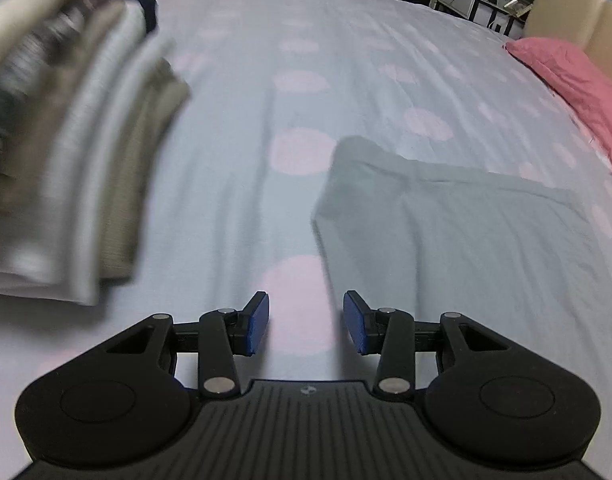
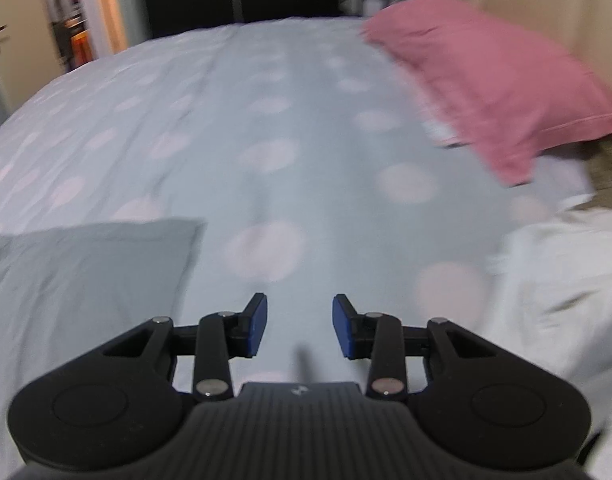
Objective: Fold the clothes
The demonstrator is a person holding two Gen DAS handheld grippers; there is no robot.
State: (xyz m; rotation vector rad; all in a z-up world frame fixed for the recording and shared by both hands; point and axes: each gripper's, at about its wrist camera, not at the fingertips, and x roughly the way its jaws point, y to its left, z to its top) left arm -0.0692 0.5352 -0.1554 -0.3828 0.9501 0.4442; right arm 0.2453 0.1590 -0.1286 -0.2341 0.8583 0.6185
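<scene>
A folded pale grey-green garment [image 1: 466, 220] lies flat on the bed, right of my left gripper [image 1: 306, 322], which is open and empty above the sheet. The same garment [image 2: 78, 264] shows at the left in the right wrist view. My right gripper [image 2: 300, 326] is open and empty over bare sheet. A stack of folded clothes [image 1: 78, 152], blurred, sits at the left in the left wrist view. A white crumpled garment [image 2: 558, 292] lies to the right of my right gripper.
The bed has a light blue sheet with pink dots [image 1: 298, 80]. A pink pillow [image 2: 494, 80] lies at the far right by the headboard [image 1: 578, 12]; it also shows in the left wrist view [image 1: 574, 80]. A doorway [image 2: 78, 20] is beyond the bed.
</scene>
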